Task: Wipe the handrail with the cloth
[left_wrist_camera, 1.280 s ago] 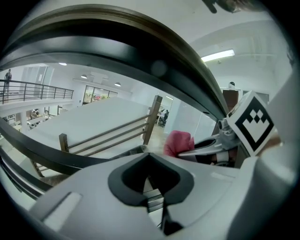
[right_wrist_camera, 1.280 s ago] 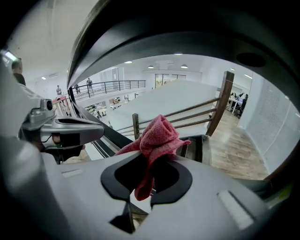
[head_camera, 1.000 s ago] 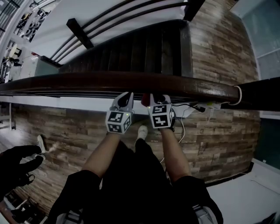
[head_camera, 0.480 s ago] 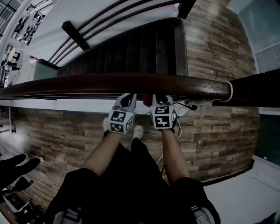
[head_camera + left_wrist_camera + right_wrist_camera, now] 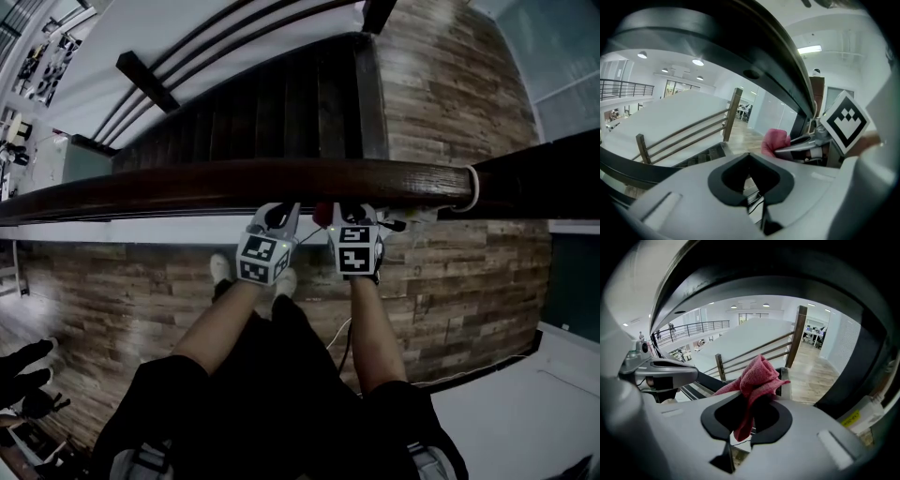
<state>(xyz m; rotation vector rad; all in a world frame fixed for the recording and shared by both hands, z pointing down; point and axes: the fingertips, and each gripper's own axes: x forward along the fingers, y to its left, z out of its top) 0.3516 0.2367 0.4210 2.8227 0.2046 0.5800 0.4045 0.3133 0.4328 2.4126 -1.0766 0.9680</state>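
Note:
A dark brown wooden handrail (image 5: pixel 187 183) runs across the head view, and both grippers are tucked just under its near side. My right gripper (image 5: pixel 343 212) is shut on a red-pink cloth (image 5: pixel 322 214), which bunches up out of its jaws (image 5: pixel 757 376) below the rail's dark underside (image 5: pixel 787 280). My left gripper (image 5: pixel 278 215) is close beside it on the left, shut with nothing in it (image 5: pixel 749 159). From the left gripper view the cloth (image 5: pixel 776 140) shows at the right, under the rail (image 5: pixel 740 42).
Beyond the rail a dark staircase (image 5: pixel 281 103) with side rails (image 5: pixel 150 80) drops away. Wood-plank floor (image 5: pixel 122 291) lies below my legs. The rail ends at a white ring (image 5: pixel 469 187) on the right. A person's dark shoes (image 5: pixel 23 375) are at lower left.
Both grippers have slid to the right under the handrail, closer to its right end, the cloth still held. The other person's feet at lower left have drawn back.

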